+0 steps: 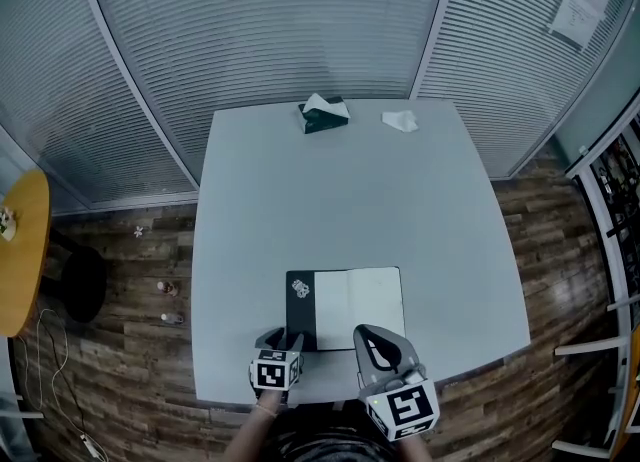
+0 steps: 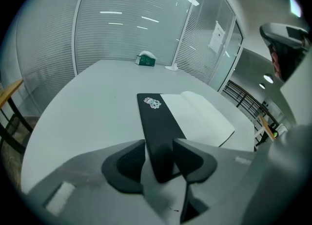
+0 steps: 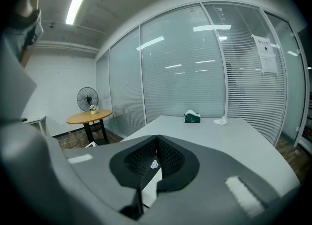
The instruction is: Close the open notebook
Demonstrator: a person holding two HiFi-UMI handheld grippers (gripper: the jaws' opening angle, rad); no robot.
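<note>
One notebook, one tissue box (and two claws).

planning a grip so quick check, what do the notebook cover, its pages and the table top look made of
Notebook cover: black, matte, probably leatherette or coated card; no glare, small sticker on it.
Pages: plain white paper, unglossy.
Table top: pale grey, smooth, likely laminate or painted board; uniform colour, faint sheen.
</note>
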